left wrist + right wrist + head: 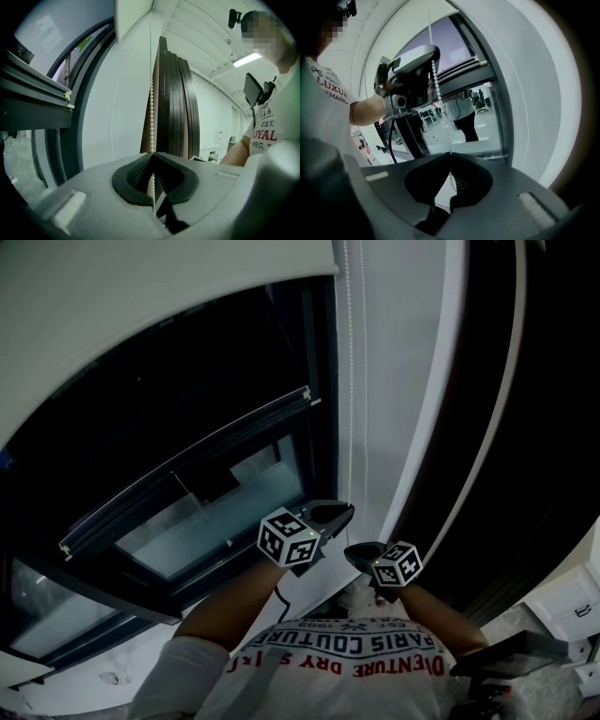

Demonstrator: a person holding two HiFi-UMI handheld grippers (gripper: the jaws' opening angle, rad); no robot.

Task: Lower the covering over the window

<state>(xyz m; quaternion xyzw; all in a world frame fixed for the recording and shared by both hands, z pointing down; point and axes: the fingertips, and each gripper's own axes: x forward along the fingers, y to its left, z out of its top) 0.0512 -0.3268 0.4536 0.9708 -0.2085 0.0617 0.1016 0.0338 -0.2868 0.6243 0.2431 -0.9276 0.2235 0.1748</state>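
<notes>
A white roller blind [141, 306] hangs over the top of the dark window [187, 474]. Its white bead chain [351, 381] drops down the frame's right side. My left gripper [337, 515] is shut on that chain, the beads [151, 93] entering its closed tips [153, 153]. Just below and to the right, my right gripper [361, 557] is also shut on the chain. In the right gripper view, the chain [436, 79] runs from the left gripper [417, 56] down into the right's closed tips [450, 153].
A white wall strip [403, 381] stands right of the chain. Beyond it is a stack of dark upright panels [525, 427], also showing in the left gripper view [176, 103]. A white cabinet [572, 606] sits at the lower right. The window's lower sash [216, 512] is tilted.
</notes>
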